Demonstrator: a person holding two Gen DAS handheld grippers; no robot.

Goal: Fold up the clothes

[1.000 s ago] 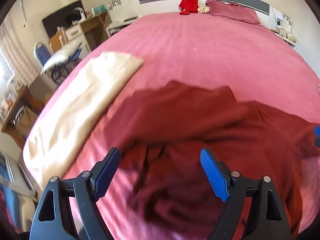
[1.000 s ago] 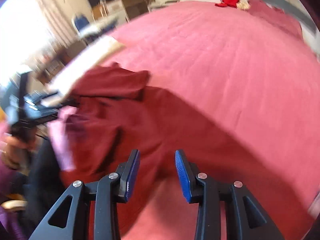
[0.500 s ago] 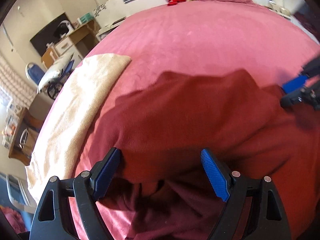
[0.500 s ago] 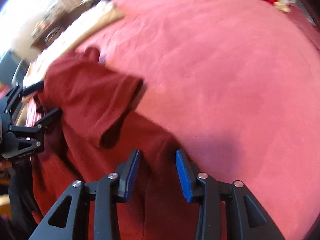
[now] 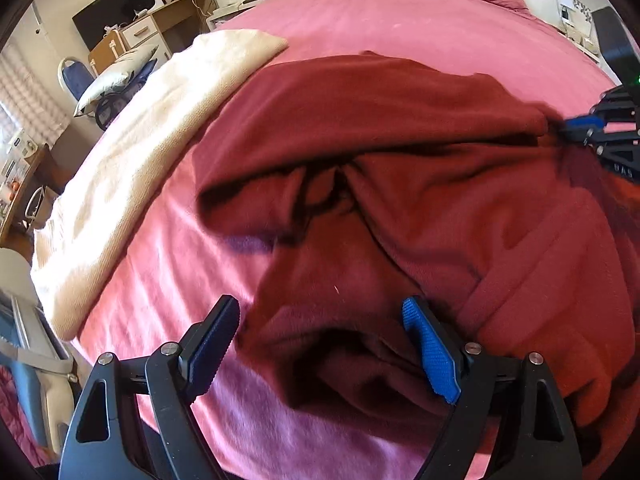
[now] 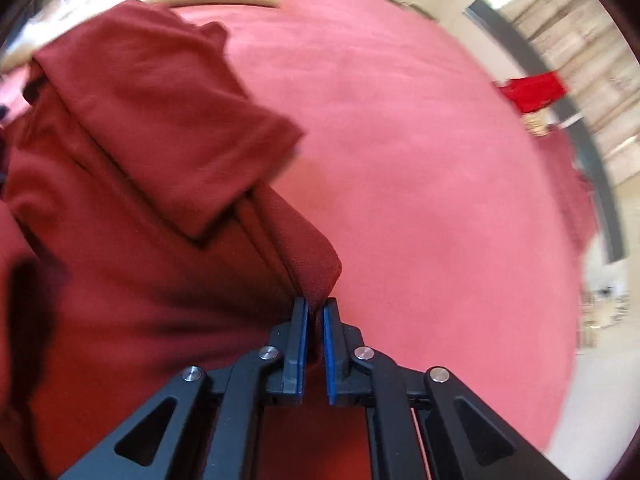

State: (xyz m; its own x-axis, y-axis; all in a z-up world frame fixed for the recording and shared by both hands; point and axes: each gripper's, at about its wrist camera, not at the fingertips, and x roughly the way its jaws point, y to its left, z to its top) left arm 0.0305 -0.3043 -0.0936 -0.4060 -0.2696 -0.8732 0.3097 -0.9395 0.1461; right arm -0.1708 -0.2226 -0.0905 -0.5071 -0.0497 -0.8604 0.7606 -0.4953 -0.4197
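A dark red garment, apparently a short-sleeved shirt (image 5: 400, 168), lay rumpled on the near part of a bed with a pink bedspread (image 5: 400, 32), beside a folded cream towel (image 5: 160, 120) toward the bed's left edge. The right gripper (image 6: 316, 312) had just closed, and its jaws pinched a folded edge of the shirt's fabric, near a sleeve (image 6: 192, 152) that lay flat. The left gripper (image 5: 320, 340) hung with its jaws wide apart over bunched cloth at the shirt's near edge, holding nothing. The step in hand seemed to be taking hold of the shirt to spread it. Next, the left gripper would probably need to lower and clamp an edge.
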